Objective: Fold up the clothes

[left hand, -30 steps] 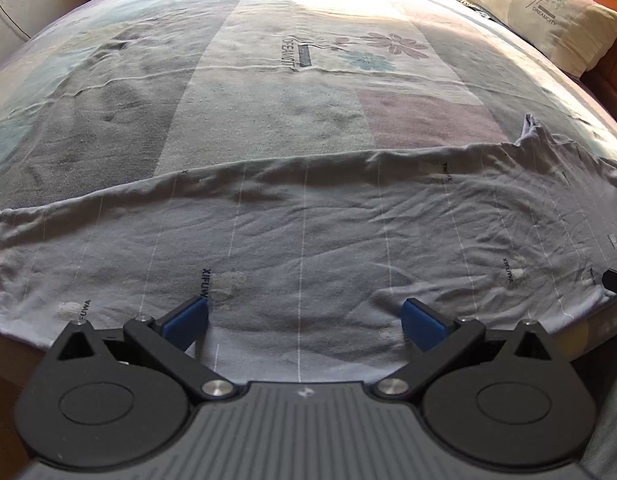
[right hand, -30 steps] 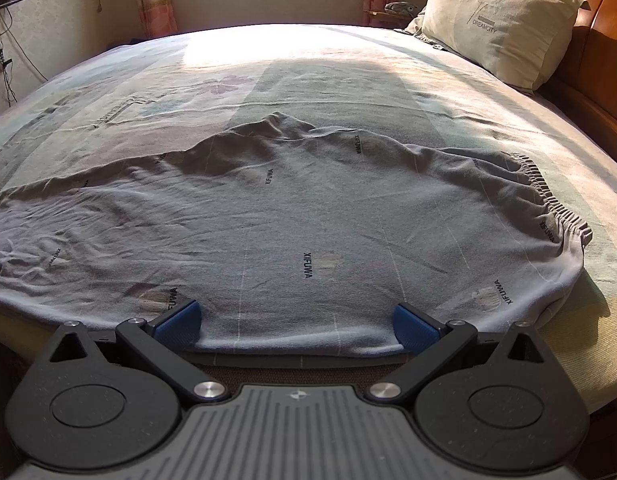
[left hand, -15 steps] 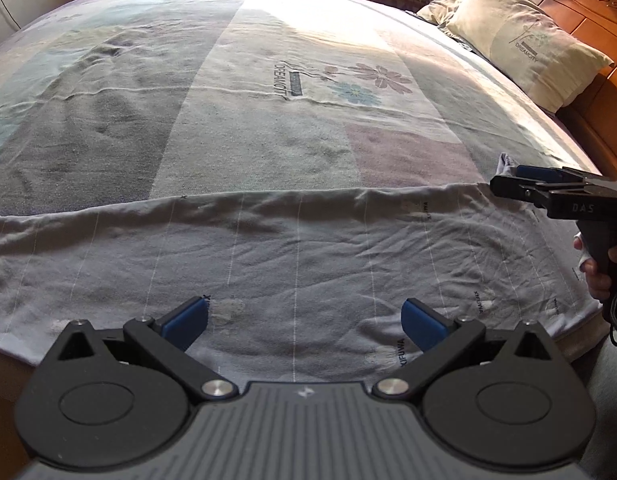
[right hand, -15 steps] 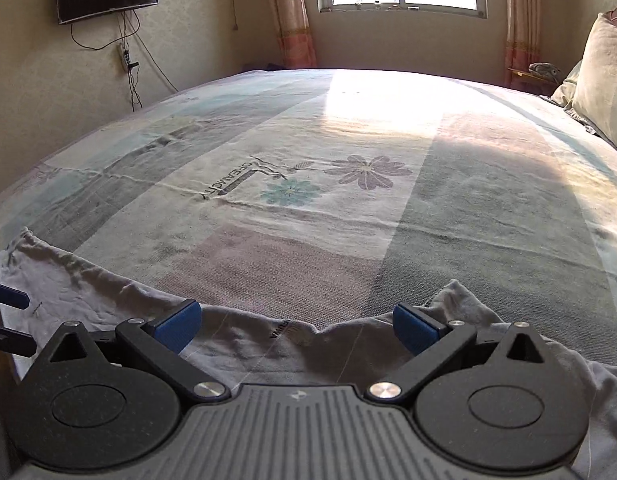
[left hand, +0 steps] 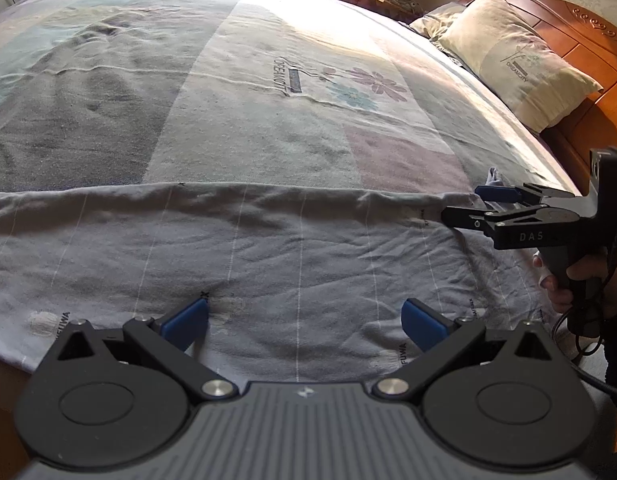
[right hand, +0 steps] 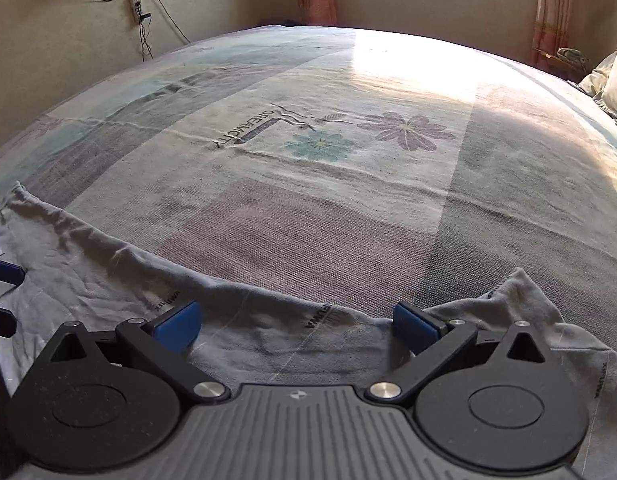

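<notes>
Grey garment point(left hand: 268, 248) lies flat on the bed point(left hand: 268, 92) under my left hand-held gripper point(left hand: 304, 320), jaws spread. My right hand-held gripper point(right hand: 296, 322) gapes empty over its far edge.

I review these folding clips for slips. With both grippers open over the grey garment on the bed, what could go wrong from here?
1. The right gripper hangs open over the bunched, wavy far edge of the grey garment; closing there may catch only one layer.
2. The left gripper is open above mid-cloth, not an edge, so a pinch could drag wrinkles.
3. The garment's near edge sits at the bed side and might slide off.
</notes>
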